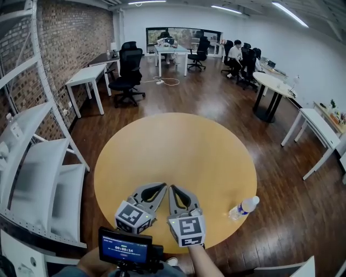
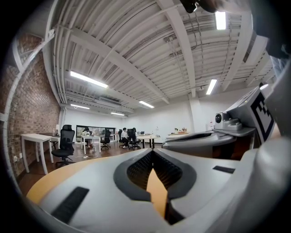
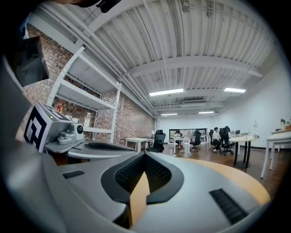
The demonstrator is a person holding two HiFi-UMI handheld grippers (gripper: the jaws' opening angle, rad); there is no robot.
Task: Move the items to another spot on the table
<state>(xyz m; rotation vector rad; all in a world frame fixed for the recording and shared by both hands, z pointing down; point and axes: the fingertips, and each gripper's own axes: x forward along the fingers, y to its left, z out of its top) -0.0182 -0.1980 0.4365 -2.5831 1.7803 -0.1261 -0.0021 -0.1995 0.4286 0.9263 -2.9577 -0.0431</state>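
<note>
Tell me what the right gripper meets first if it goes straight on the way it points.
Nothing, it seems: the shut right gripper points across the bare top of the round wooden table. The left gripper lies close beside that line.

Dark wood floor (image 1: 216,97); brick wall (image 1: 70,38) at left. White desks (image 1: 86,76), black office chairs (image 1: 128,70) and white shelving (image 1: 32,162) stand around a round tan surface (image 1: 178,146). Ceiling strip lights (image 1: 289,13) are lit.
</note>
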